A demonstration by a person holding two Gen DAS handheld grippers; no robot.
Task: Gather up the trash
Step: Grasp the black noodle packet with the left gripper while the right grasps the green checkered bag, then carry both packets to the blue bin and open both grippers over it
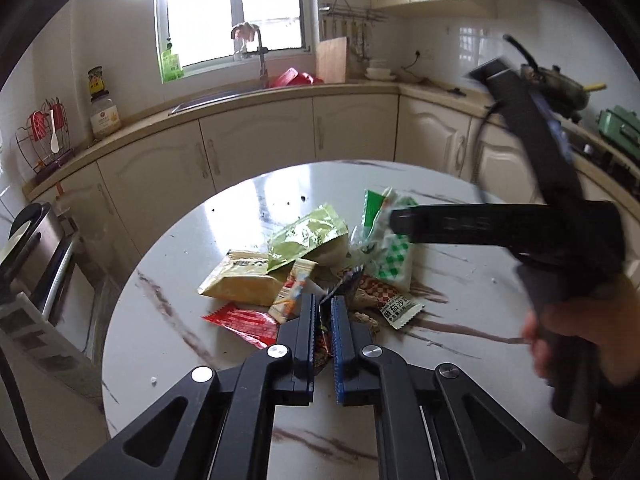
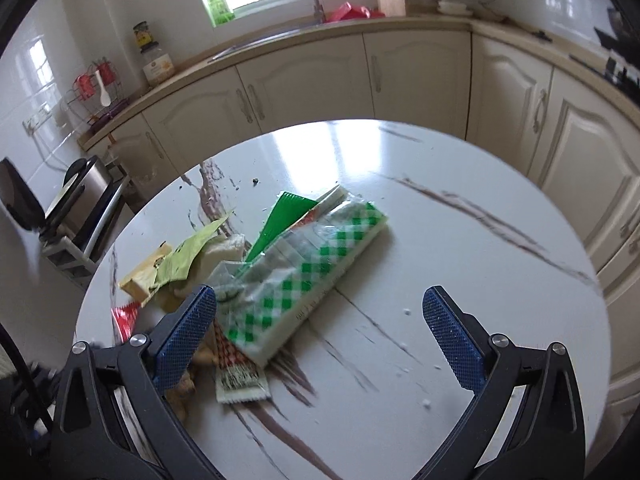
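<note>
Here we looked down on the round white marble-patterned table (image 1: 172, 332), where the trash lay heaped near its middle. Our left gripper (image 1: 322, 304) stood at the near edge of that heap with its jaws drawn together on a thin dark red-printed wrapper (image 1: 321, 338), which ran up between the black pad and the blue one. Beside it on the table lay a flat red foil sachet (image 1: 244, 320), a mustard-yellow paper packet (image 1: 240, 280) and a crumpled light-green foil wrapper (image 1: 304, 236) on top of the packet. A small red-and-white checked sauce sachet (image 1: 390, 300) lay just right of the left gripper. The long green-and-white checked plastic package (image 2: 304, 280) stretched across the far right side of the heap. Our right gripper (image 2: 320, 312) hung above the table with its jaws spread wide and nothing between the blue pads; its left finger (image 2: 188, 332) was over the near end of that package.
</note>
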